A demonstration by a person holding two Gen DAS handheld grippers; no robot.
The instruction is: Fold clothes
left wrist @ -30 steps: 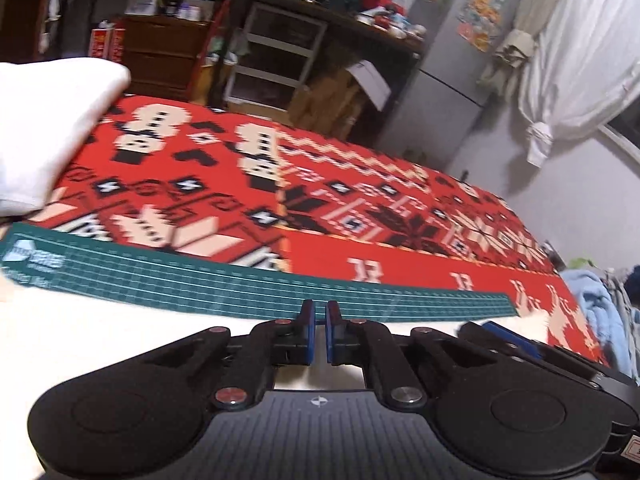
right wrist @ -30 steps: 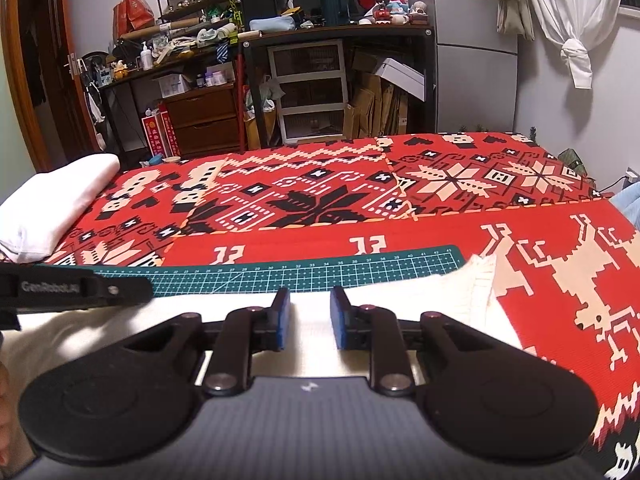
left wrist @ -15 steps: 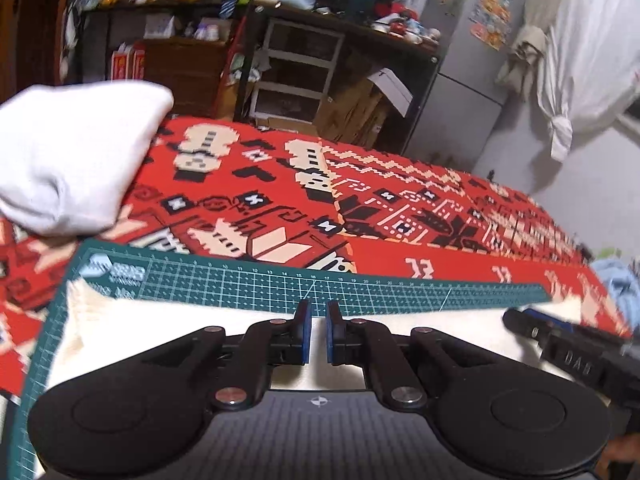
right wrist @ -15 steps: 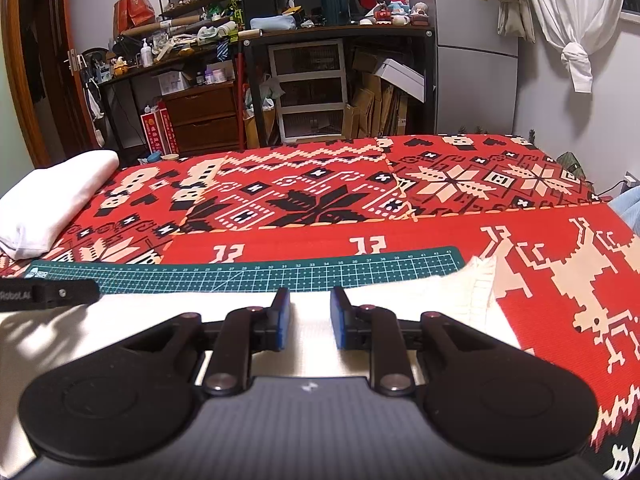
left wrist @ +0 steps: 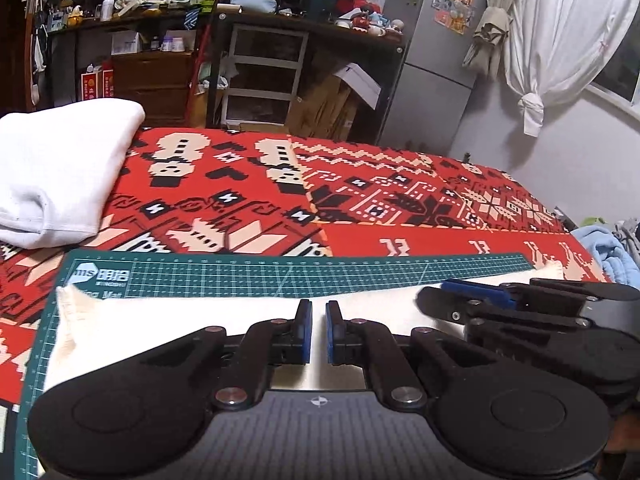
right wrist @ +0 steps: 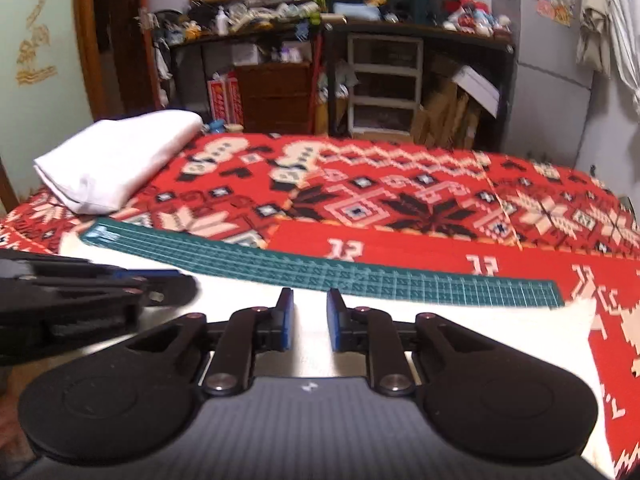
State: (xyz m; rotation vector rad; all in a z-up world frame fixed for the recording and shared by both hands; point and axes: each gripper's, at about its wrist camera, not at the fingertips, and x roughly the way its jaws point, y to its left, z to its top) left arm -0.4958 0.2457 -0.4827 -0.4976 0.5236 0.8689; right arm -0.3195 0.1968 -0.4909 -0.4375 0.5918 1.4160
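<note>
Overall, a red patterned blanket (left wrist: 400, 208) covers the surface, with cluttered shelving (right wrist: 380, 80) and a grey refrigerator (left wrist: 432, 60) behind. Cream cloth (left wrist: 200, 316) lies flat on a green cutting mat (left wrist: 280, 274); a folded white garment (left wrist: 60, 176) sits far left. Left gripper (left wrist: 319, 330): narrow gap, nothing held. Right gripper (right wrist: 307, 320): wider gap, empty.

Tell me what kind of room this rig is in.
Probably a lived-in bedroom or studio: a bed under a red patterned blanket, a fridge with stickers, cluttered shelves, a tied-back curtain.
</note>
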